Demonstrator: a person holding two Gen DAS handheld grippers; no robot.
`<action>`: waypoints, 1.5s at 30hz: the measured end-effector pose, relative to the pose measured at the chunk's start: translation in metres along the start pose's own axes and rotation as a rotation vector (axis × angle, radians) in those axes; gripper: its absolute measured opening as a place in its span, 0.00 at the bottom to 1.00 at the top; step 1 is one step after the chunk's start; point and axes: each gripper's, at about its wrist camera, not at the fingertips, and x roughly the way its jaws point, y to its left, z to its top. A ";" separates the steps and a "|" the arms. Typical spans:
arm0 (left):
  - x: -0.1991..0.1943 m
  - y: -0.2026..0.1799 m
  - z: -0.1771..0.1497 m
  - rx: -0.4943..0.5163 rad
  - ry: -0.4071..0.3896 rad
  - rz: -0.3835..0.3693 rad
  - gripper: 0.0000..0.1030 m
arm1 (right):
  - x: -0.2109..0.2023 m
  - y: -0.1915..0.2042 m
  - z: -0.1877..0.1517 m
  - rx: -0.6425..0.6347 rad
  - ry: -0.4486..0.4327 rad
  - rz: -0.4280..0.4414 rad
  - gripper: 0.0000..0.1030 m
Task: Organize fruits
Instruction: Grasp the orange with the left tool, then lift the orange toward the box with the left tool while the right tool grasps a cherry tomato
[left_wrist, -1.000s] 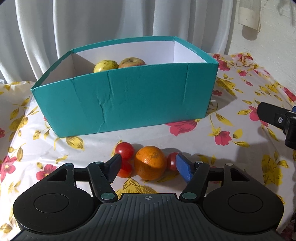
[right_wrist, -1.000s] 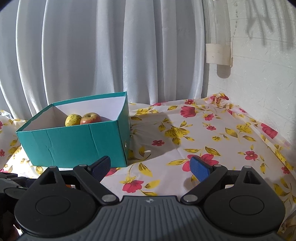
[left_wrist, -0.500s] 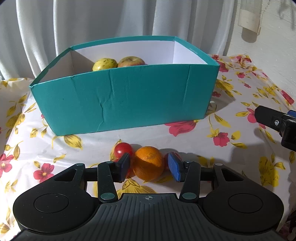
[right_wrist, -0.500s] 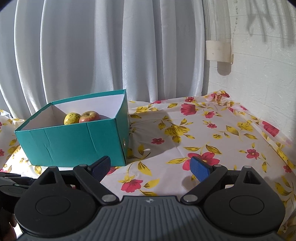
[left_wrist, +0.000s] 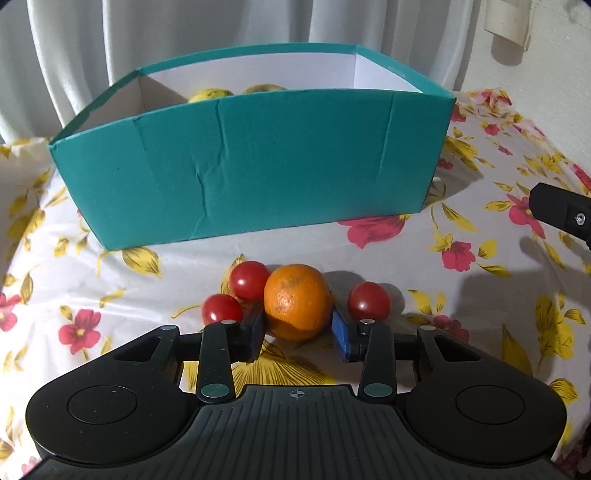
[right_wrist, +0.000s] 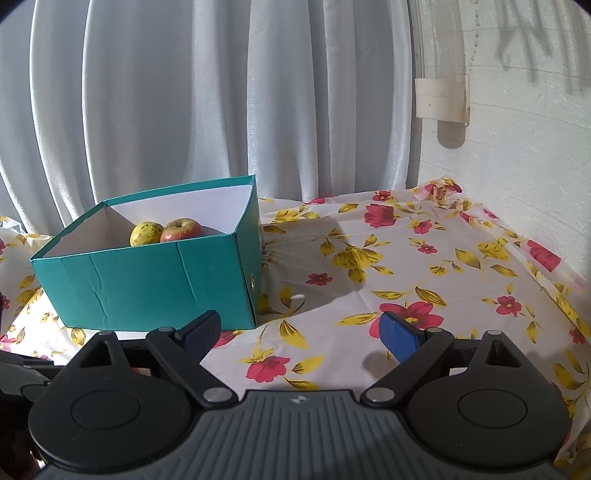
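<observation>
Closing further on the orange (left_wrist: 297, 301) since the earlier frame: left claw (left_wrist: 298, 328) drawing its jaws in, both pads now appearing to touch the fruit's flanks, orange resting on the worktop (left_wrist: 388, 254) between them. Tomato at the right now showing clear of the right pad. Right claw (right_wrist: 301, 332) unmoved, standing spread wide over bare cloth, pinching nothing.

Progress, largest item first:
- Teal box (left_wrist: 258, 166) standing at the back of the worktop, open-topped, taking in fruit.
- Two apples already lying inside, against the far left corner: a red-flushed one (right_wrist: 181, 229) and a yellow speckled one (right_wrist: 146, 233), touching each other.
- Orange not yet lifted; judged to be the piece in hand.
- Three tomatoes waiting outside the box: two (left_wrist: 249, 279) (left_wrist: 222, 309) just left of the orange, one (left_wrist: 368, 301) just right of it, the rear left one touching the orange.
Judged roughly a third done: two pieces in, four outstanding.

Differences between views:
- Left wrist view alone showing the orange, the tomatoes and the pinch; apples there reduced to slivers above the box's front wall.
- Right wrist view alone showing the apples plainly, the box's right end wall, and open cloth to the right; loose fruit hidden there behind the claw body.
</observation>
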 end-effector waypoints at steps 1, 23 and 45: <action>-0.001 0.001 0.000 -0.001 0.006 -0.005 0.39 | 0.000 0.000 0.000 0.000 0.000 0.000 0.90; -0.080 0.038 0.017 -0.082 -0.154 0.080 0.38 | 0.011 0.035 -0.015 -0.143 0.049 0.035 0.90; -0.104 0.091 -0.002 -0.220 -0.132 0.156 0.38 | 0.049 0.107 -0.052 -0.276 0.174 0.195 0.47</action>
